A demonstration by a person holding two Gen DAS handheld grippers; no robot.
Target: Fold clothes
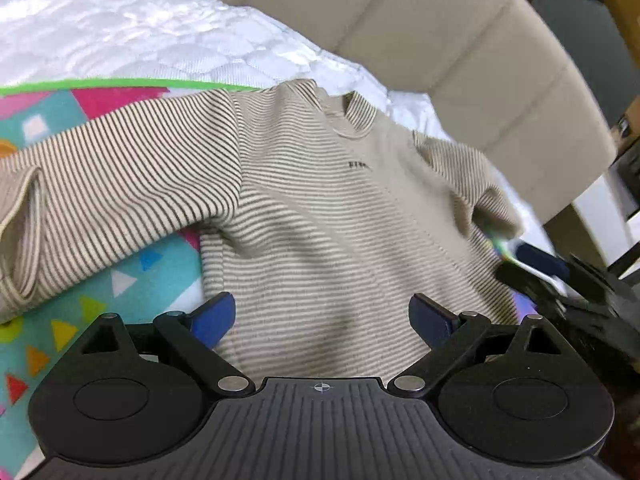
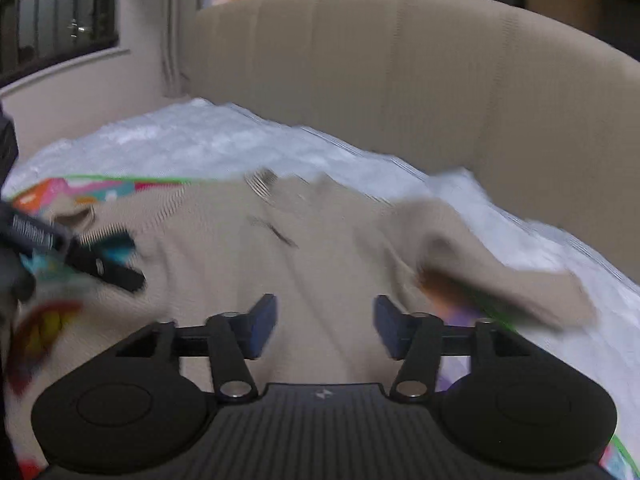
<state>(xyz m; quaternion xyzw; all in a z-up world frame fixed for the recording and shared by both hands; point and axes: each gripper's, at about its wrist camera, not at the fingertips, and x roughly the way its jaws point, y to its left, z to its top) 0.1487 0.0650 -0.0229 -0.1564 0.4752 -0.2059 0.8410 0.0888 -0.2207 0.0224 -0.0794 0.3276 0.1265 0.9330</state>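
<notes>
Both tools (image 1: 322,318) (image 2: 325,328) agape over sweater (image 1: 320,208), empty

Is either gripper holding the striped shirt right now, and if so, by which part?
Nothing is held. The left gripper and right gripper both stand open above the striped shirt.

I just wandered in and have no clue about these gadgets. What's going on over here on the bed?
A person is folding clothes using two hand-held grippers. A striped beige long-sleeved top lies face up on a colourful patterned blanket over white bedding. The left hand-held gripper hovers open above the hem, holding nothing. The right hand-held gripper is also open and empty. One sleeve lies stretched out flat, the other is bunched up; no fold shows yet.
</notes>
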